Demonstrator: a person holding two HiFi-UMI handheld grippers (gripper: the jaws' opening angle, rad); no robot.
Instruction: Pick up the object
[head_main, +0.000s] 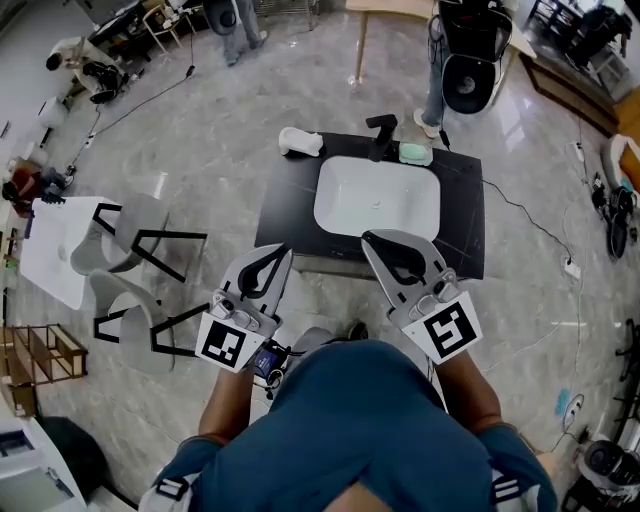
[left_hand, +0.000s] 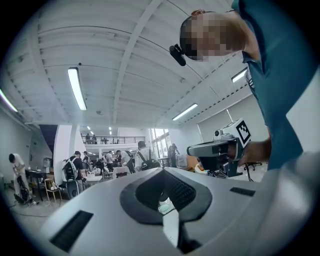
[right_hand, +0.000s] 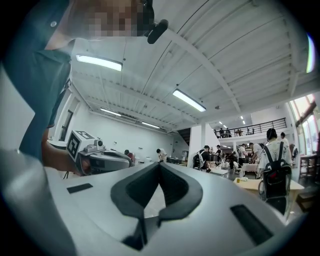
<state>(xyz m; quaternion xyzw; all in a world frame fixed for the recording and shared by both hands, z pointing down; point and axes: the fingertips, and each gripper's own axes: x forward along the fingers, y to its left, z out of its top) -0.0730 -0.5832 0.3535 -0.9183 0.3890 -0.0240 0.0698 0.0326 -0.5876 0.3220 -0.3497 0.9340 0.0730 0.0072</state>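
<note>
A black counter (head_main: 290, 205) with a white basin (head_main: 377, 197) stands on the floor ahead of me. On its back edge are a white object (head_main: 300, 142), a black faucet (head_main: 381, 135) and a pale green dish (head_main: 414, 153). My left gripper (head_main: 283, 248) and right gripper (head_main: 368, 238) are held side by side at the counter's near edge, tips raised, both shut with nothing in them. In the left gripper view the left gripper (left_hand: 161, 170) points at the hall and ceiling, with the right gripper (left_hand: 220, 150) beside it. In the right gripper view the right gripper (right_hand: 159, 164) has the left gripper (right_hand: 97, 157) beside it.
Two grey chairs (head_main: 130, 240) and a white table (head_main: 55, 250) stand to the left. Cables run over the marble floor (head_main: 520, 215). A black round device (head_main: 470, 82) stands behind the counter. Several people work at tables (left_hand: 75, 172) far across the hall.
</note>
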